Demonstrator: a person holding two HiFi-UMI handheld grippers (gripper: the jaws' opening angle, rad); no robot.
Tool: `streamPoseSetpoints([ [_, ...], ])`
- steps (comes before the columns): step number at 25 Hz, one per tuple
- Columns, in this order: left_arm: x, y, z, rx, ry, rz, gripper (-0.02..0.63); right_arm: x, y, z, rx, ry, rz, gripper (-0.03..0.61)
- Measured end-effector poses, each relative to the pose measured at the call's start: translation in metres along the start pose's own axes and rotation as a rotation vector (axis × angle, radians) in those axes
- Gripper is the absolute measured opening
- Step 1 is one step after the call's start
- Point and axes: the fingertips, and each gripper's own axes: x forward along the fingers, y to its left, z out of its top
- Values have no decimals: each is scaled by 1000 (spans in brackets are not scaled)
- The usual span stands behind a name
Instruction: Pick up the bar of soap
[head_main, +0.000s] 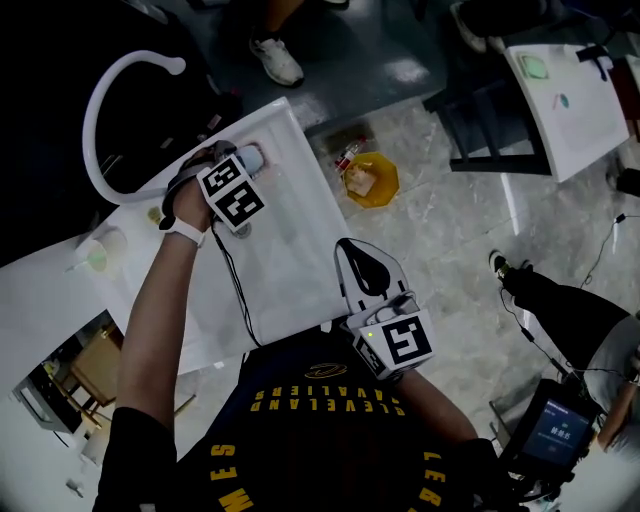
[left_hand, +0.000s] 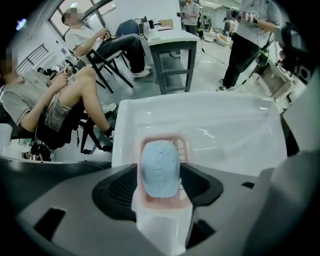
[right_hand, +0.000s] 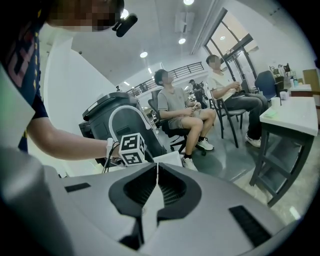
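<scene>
A pale blue speckled bar of soap (left_hand: 159, 169) lies in a pink soap dish (left_hand: 184, 146) at the near rim of a white sink (left_hand: 215, 125). My left gripper (left_hand: 159, 184) points steeply down over it, jaws wide, one black pad on each side of the bar and neither clearly pressing on it. In the head view the left gripper (head_main: 243, 170) sits at the sink's far left corner, with a bit of the soap (head_main: 253, 157) showing past its marker cube. My right gripper (head_main: 368, 272) hovers over the sink's near right edge, shut, with nothing between its pads (right_hand: 145, 187).
A white curved faucet (head_main: 110, 90) arches left of the sink (head_main: 290, 260). A cup (head_main: 100, 250) stands on the counter at left. On the floor lie a yellow bowl (head_main: 372, 180) and cables. A white table (head_main: 565, 100) stands at the far right, and people sit on chairs nearby.
</scene>
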Motion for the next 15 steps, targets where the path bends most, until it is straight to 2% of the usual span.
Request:
streamPoseSetpoints([
  [10,15,17,9,-144,-87,32,279,-18,-14,-21,12,34,-33,21],
  [15,16,16,7,-151,-91,58,267,-26,-20,-20,21,21,-42,21],
])
